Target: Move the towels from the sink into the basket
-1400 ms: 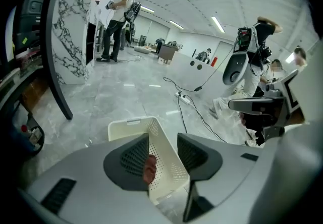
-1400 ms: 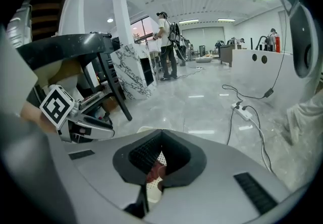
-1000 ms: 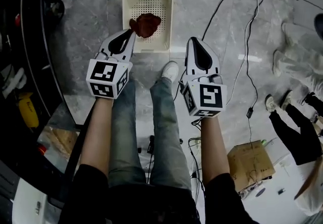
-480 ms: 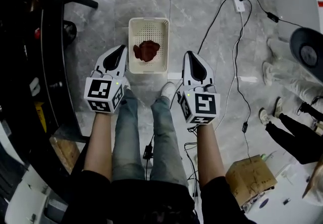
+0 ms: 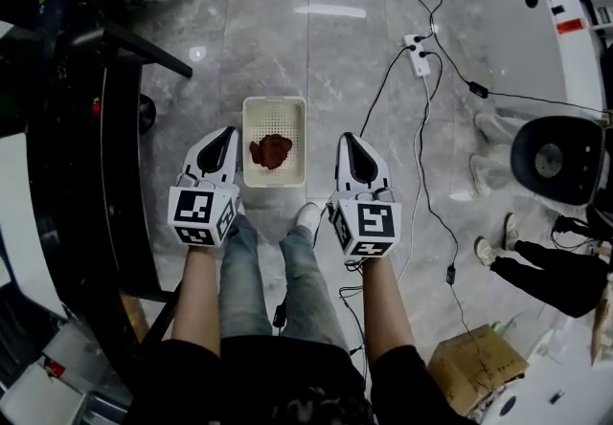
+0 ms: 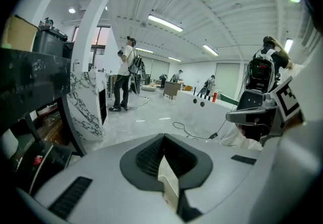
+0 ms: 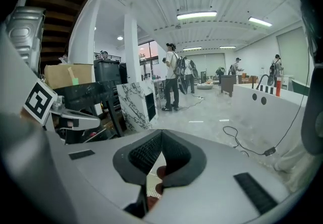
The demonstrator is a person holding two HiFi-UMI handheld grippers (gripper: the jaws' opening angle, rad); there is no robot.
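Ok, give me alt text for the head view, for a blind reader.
Seen from above, a white perforated basket on the grey floor holds a dark red towel. The left gripper and right gripper, both shut and empty, hover at its two sides.

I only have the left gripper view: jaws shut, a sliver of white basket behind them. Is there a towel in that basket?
Observer: Yes. The head view shows one dark red towel bunched inside the white perforated basket on the floor.
Operator: Is the right gripper carrying anything?
Observer: No. In the right gripper view the right gripper has its jaws together with nothing gripped. Only the towel and basket far below show past them.
Operator: Where are the grippers relative to the basket?
Observer: In the head view the left gripper is beside its left edge and the right gripper is off its right edge. Both are held up clear of it.
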